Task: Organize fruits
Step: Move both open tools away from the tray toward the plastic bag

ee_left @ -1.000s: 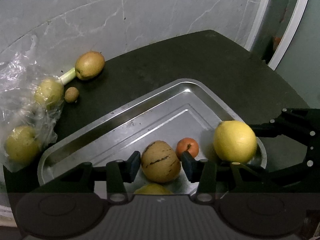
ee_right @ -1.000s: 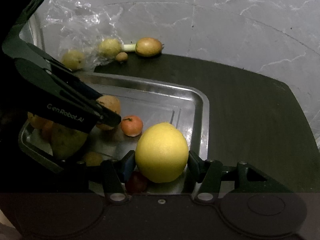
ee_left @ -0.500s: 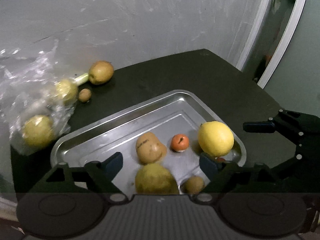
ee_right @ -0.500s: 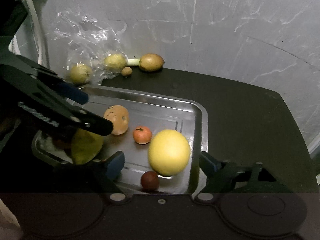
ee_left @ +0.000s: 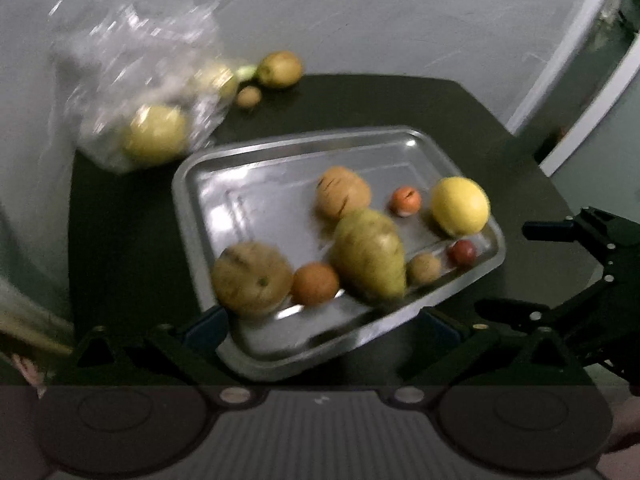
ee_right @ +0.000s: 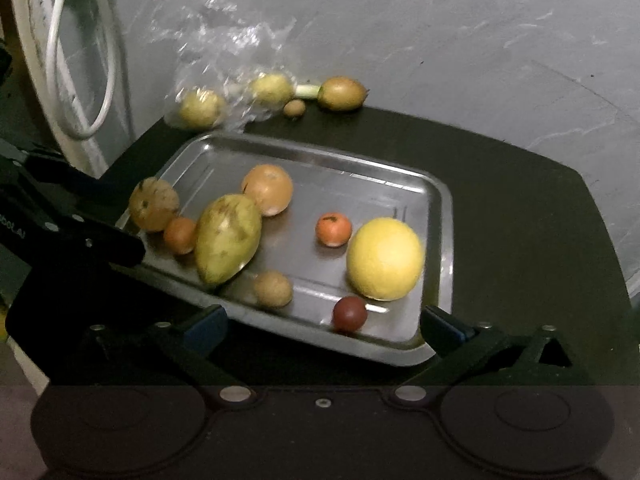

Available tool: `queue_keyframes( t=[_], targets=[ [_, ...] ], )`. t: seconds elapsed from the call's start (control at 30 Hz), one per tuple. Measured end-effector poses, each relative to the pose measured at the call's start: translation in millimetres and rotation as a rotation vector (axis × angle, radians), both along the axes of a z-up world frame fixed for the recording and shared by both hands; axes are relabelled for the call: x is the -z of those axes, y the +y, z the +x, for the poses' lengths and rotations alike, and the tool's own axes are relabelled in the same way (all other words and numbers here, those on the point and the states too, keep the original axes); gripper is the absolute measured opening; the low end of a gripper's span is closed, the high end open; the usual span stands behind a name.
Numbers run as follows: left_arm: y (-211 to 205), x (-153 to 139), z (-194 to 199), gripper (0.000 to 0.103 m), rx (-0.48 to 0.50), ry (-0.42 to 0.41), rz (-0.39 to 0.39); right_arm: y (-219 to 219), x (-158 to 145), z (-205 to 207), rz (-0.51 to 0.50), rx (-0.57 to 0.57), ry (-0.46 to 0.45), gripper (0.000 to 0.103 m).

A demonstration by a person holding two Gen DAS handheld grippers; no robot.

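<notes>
The dark worktop [ee_right: 520,208] carries everything, set against a grey marbled wall. On it a steel tray [ee_right: 436,200] is laid as the collecting place, and most of the fruit is already gathered inside it. At the far edge of the worktop a clear plastic bag [ee_right: 224,52] is slumped against the wall, with two pale yellow-green fruits seen through it; beside it a brownish oval fruit [ee_right: 343,93] and a small brown one [ee_right: 294,107] are left loose, so these are judged still to be sorted.

In the tray, the large yellow citrus [ee_right: 385,258] is set near the right wall, well apart from the cluster at the left. There a green mango [ee_right: 228,238] is leaned against a striped tan melon-like fruit [ee_right: 267,189], with a second tan fruit [ee_right: 154,203] and an orange [ee_right: 180,234] packed just beside it. A small tangerine [ee_right: 333,229] is placed between the groups; a little brown fruit [ee_right: 273,289] and a dark red one [ee_right: 350,314] are left by the near rim.

The right hand-held gripper [ee_right: 324,326] is held spread wide and empty over the near rim. The left hand-held gripper [ee_left: 320,326] is likewise spread and empty; its view is blurred.
</notes>
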State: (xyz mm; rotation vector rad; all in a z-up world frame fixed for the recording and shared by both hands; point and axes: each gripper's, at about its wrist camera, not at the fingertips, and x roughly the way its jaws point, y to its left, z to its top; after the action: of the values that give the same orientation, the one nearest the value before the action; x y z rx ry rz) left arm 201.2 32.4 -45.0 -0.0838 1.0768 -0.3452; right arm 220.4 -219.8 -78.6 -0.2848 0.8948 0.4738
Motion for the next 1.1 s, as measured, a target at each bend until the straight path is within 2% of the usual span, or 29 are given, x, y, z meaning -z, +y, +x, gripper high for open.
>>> queue_keyframes(
  t=[0.43, 0.77, 1.1],
  targets=[
    [29, 7, -4, 0.102, -0.157, 0.03, 0.033, 14, -1, 4, 0.0, -0.084, -0.018, 0.102],
    [35, 1, 9, 0.102, -0.238, -0.008, 0.058, 16, -8, 20, 0.018, -0.134, -0.045, 0.102],
    [24, -9, 31, 0.102, -0.326, -0.059, 0.072, 11, -15, 52, 0.045, -0.183, -0.072, 0.102]
  ],
)
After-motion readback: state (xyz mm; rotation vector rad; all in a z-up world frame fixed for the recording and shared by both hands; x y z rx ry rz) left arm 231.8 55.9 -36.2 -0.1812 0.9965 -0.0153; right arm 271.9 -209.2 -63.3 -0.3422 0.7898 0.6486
